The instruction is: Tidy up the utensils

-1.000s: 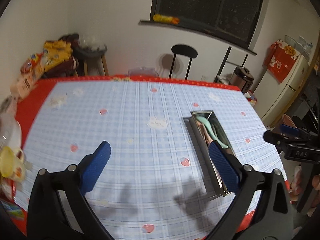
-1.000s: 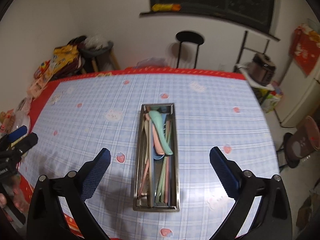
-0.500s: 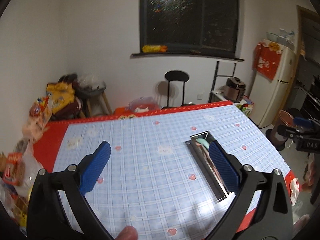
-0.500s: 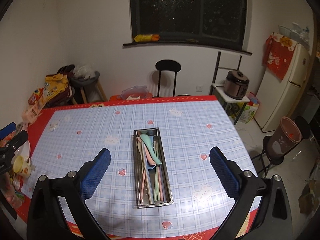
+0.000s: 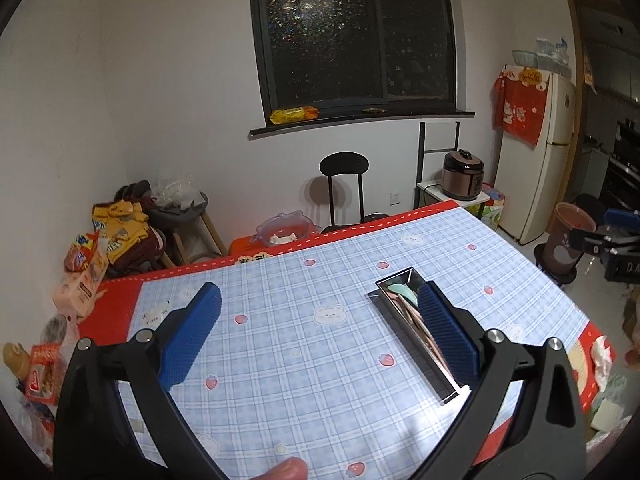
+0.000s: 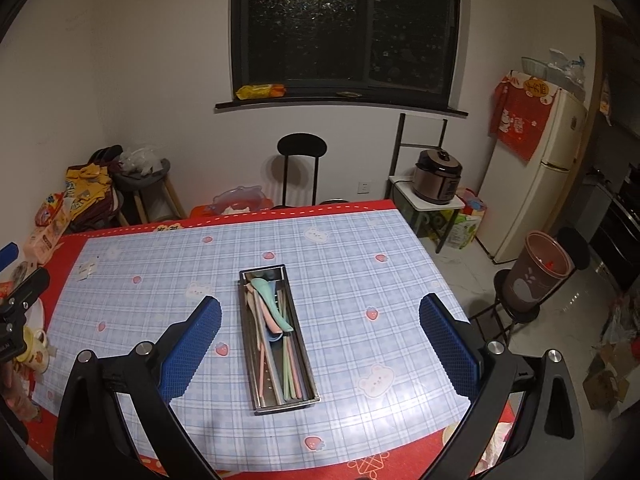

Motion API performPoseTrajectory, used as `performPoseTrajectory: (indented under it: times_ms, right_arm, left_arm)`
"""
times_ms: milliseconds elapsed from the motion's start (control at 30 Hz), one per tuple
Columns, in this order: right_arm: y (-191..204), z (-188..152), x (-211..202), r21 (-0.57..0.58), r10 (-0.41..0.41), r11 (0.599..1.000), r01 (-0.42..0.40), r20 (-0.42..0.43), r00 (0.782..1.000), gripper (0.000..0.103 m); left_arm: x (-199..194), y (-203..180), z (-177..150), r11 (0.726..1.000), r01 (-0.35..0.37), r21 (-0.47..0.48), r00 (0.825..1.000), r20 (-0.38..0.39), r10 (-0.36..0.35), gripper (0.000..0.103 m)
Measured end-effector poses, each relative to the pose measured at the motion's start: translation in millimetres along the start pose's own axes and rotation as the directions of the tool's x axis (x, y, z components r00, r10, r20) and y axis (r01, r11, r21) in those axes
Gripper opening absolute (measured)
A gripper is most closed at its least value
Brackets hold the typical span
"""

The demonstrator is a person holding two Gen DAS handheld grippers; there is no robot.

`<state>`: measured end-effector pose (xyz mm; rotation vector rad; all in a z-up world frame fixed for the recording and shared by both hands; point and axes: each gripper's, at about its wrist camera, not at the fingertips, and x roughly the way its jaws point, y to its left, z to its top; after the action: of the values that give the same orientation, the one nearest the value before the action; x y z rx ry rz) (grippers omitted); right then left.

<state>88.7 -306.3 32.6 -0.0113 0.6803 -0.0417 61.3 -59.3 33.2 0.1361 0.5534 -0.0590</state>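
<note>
A long steel tray lies on the blue checked tablecloth, filled with several pastel utensils, a green spoon on top. In the left wrist view the tray sits to the right, partly behind my right finger. My left gripper is open and empty, high above the table. My right gripper is open and empty, well above and behind the tray. The left gripper shows at the left edge of the right wrist view; the right gripper shows at the right edge of the left wrist view.
Snack bags and a yellow mug crowd the table's left edge. A black chair stands behind the table. A rice cooker, fridge and brown bin stand at the right.
Both grippers have risen and pulled back from the table, so more of the room shows. Both stay open and empty. The tray has not moved.
</note>
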Motion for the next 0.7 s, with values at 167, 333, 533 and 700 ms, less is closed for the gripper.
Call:
performPoseTrajectory:
  times_ms: [167, 333, 533, 700]
  right_arm:
    - [-0.1, -0.6, -0.9, 0.004, -0.022, 1.0, 0.022, -0.003, 1.0, 0.097]
    - [-2.4, -0.3, -0.7, 0.016, -0.025, 1.0, 0.025, -0.008, 1.0, 0.097]
    - [-5.4, 0.4, 0.6, 0.031, -0.023, 0.999, 0.023, -0.019, 1.0, 0.097]
    - [-4.9, 0.4, 0.8, 0.027, -0.034, 0.999, 0.034, -0.02, 0.999, 0.097]
  left_arm:
    - [2.6, -4.5, 0.4, 0.999, 0.041, -0.003, 0.999, -0.013, -0.041, 0.097]
    - [5.3, -5.0, 3.4, 0.997, 0.069, -0.017, 0.998, -0.013, -0.069, 0.097]
    - [8.8, -2.6, 6.2, 0.995, 0.087, -0.046, 0.996, -0.023, -0.088, 0.097]
    - [9.2, -2.6, 7.6, 0.995, 0.091, -0.051, 0.995, -0.024, -0.093, 0.097]
